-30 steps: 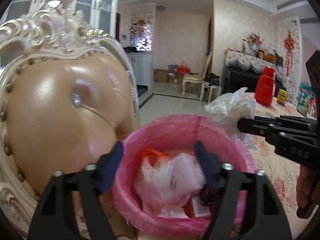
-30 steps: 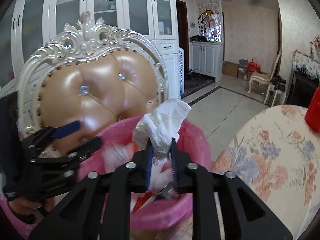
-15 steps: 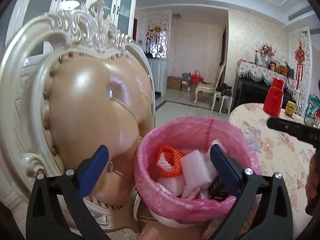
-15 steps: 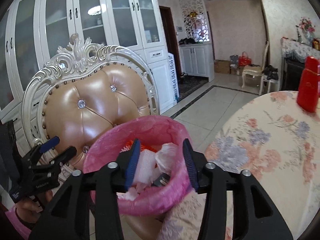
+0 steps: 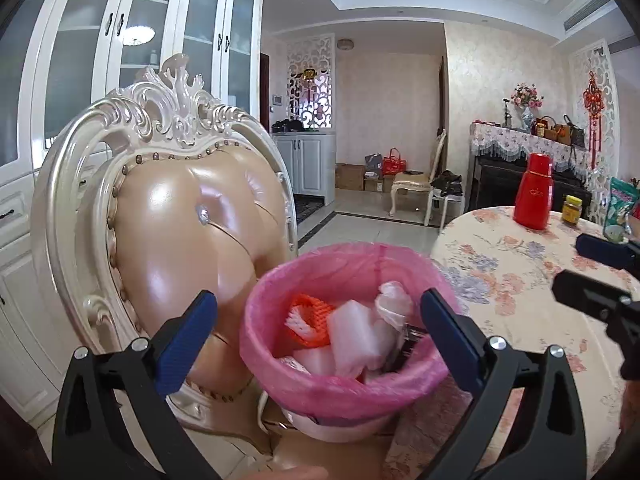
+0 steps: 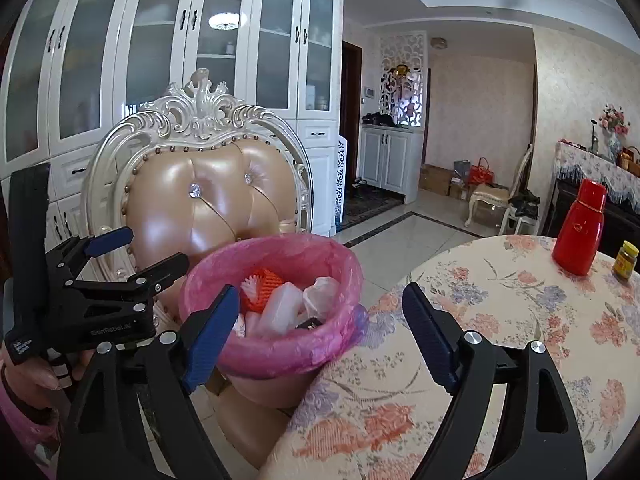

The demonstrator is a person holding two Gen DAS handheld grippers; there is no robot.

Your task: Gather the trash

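Observation:
A bin lined with a pink bag (image 5: 340, 396) (image 6: 280, 356) stands on a chair seat by the table's edge. In it lie an orange foam net (image 5: 310, 320), white foam pieces (image 5: 352, 332) and a crumpled white tissue (image 5: 394, 300) (image 6: 322, 294). My left gripper (image 5: 316, 312) is wide open just short of the bin's near rim, holding nothing. It also shows at the left of the right wrist view as the left gripper (image 6: 154, 250). My right gripper (image 6: 322, 296) has its jaws opening, nothing between them, and the bin lies beyond its left finger. The right gripper (image 5: 572, 264) hangs over the table.
An ornate cream chair with a tan leather back (image 5: 192, 220) (image 6: 208, 200) rises behind the bin. A round table with a floral cloth (image 6: 500, 320) holds a red flask (image 6: 578, 232) and a yellow-lidded jar (image 6: 626, 260). White cabinets (image 6: 160, 60) line the wall. A hand (image 6: 36, 376) holds the left gripper.
The right gripper let the white tissue drop into the bin and its jaws spread. Both grippers drew back from the bin, and the left jaws widened too.

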